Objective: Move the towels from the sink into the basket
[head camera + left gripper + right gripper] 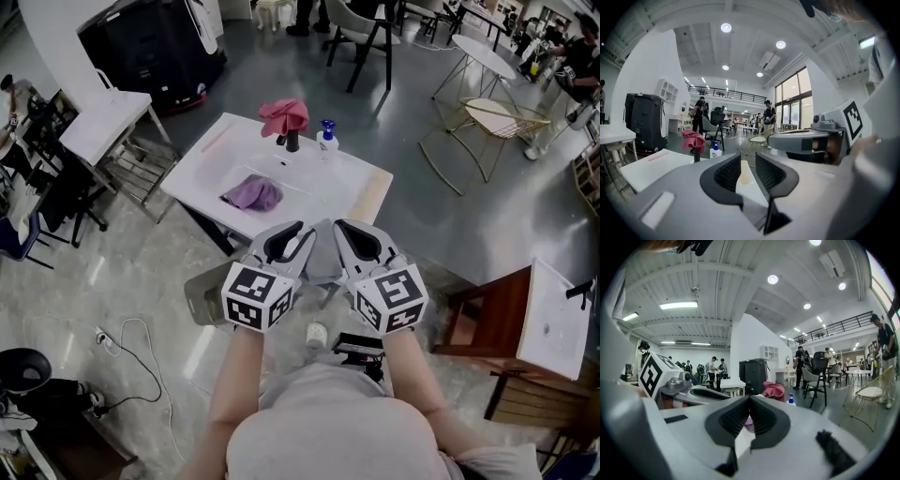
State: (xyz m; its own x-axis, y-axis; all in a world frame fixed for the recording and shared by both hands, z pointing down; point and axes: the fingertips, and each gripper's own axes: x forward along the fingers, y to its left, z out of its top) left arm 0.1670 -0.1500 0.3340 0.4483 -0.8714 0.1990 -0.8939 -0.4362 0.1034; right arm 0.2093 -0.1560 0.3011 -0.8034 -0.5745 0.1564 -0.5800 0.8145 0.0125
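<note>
Both grippers are held side by side close to the person's body, pointing toward the white sink (323, 197) but well short of it. The left gripper (296, 240) has its fingers (725, 174) spread a little, with a clear gap and nothing in it; through the gap only the pale edge of the surface shows. The right gripper (352, 240) has its fingertips pressed together, holding nothing – behind them, in the right gripper view, a bit of purple cloth shows farther off.

That cloth is the purple towel (251, 193), lying crumpled in the sink's shallow basin, apart from both grippers. A second, pink towel (284, 114) hangs draped over the dark faucet (292, 142) at the far rim of the sink, and a soap bottle (326, 138) with a blue pump stands just beside the faucet.

A grey container (201, 296) sits low on the floor near the sink's near corner, largely covered by the grippers – I cannot tell from here whether it is the basket. A black machine (150, 42) stands beyond the sink.
</note>
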